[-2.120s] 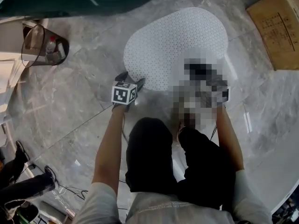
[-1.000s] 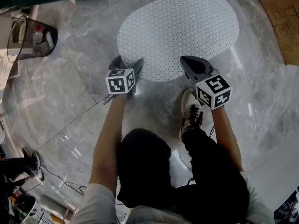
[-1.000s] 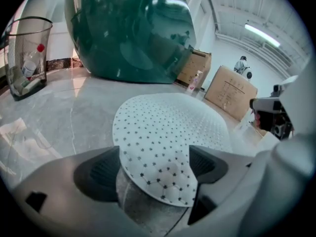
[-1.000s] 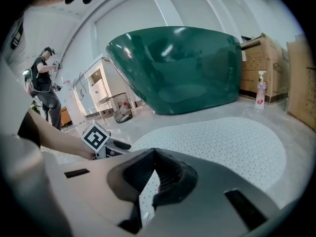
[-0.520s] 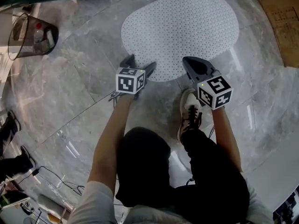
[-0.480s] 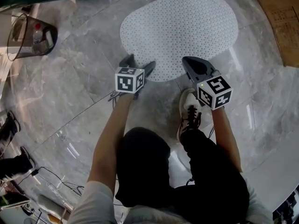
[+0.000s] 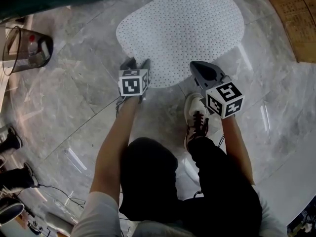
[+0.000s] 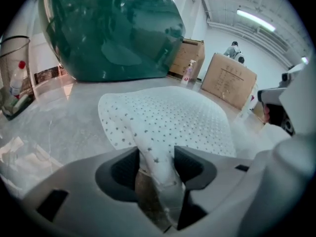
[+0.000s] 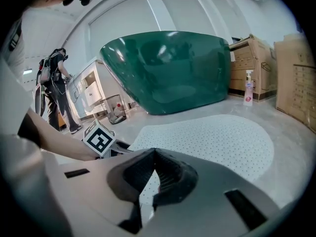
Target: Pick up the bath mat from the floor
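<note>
The white dotted oval bath mat [image 7: 182, 28] lies on the grey marble floor. At its near left edge is my left gripper [image 7: 136, 65]. Its jaws have just been closing, and a raised fold of the bath mat [image 8: 168, 115] is pinched between the pads of the left gripper [image 8: 155, 159]. My right gripper [image 7: 197, 68] hovers at the mat's near right edge. In the right gripper view, the tips of the right gripper [image 9: 154, 152] meet with nothing seen between them, and the bath mat [image 9: 217, 142] spreads beyond.
A dark green tub [image 8: 113, 28] stands past the mat. A wire basket [image 7: 22, 51] holding a bottle is at the left, and cardboard boxes [image 7: 294, 19] at the right. The person's shoe [image 7: 195, 115] is just behind the right gripper. Another person [image 9: 57, 90] stands far off.
The left gripper's wide-open jaws have narrowed onto the mat's near edge, which now puckers up between them. The right gripper has shifted slightly and stays shut.
</note>
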Demonstrator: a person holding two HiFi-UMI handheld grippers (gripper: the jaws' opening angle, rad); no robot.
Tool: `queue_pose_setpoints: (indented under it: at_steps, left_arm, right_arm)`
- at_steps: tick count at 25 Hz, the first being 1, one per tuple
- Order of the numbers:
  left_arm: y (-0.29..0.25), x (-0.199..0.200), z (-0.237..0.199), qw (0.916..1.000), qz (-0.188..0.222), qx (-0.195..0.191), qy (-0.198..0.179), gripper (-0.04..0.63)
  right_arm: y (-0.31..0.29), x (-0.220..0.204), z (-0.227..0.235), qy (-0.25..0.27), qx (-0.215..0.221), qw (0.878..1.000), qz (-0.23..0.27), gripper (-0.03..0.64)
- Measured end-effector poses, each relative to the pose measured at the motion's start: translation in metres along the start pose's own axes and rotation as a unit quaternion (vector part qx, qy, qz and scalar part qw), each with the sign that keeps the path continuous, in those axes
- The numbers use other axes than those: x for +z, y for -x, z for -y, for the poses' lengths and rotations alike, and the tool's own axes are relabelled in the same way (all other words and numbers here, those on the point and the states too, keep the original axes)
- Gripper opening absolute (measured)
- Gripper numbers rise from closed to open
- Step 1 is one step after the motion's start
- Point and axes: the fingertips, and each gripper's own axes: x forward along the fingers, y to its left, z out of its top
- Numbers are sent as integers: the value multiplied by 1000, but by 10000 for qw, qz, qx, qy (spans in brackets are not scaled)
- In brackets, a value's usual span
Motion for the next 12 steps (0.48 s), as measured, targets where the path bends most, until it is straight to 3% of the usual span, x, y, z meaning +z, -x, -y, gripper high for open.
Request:
queue_pose_setpoints:
  at_steps: [3,6,12]
  left_arm:
    - [0,0,0,9999,69,74,-108,197]
    - [-1,3,6,9998,146,15,-97,79]
    - [10,22,10,9986,388,-129,346,38]
  right_arm:
    - [7,3,3,15,-74,9999,75,12]
    - [15,3,6,-14,-154,9998,126,11]
    - [32,3,11,1,-362,9992,164,11]
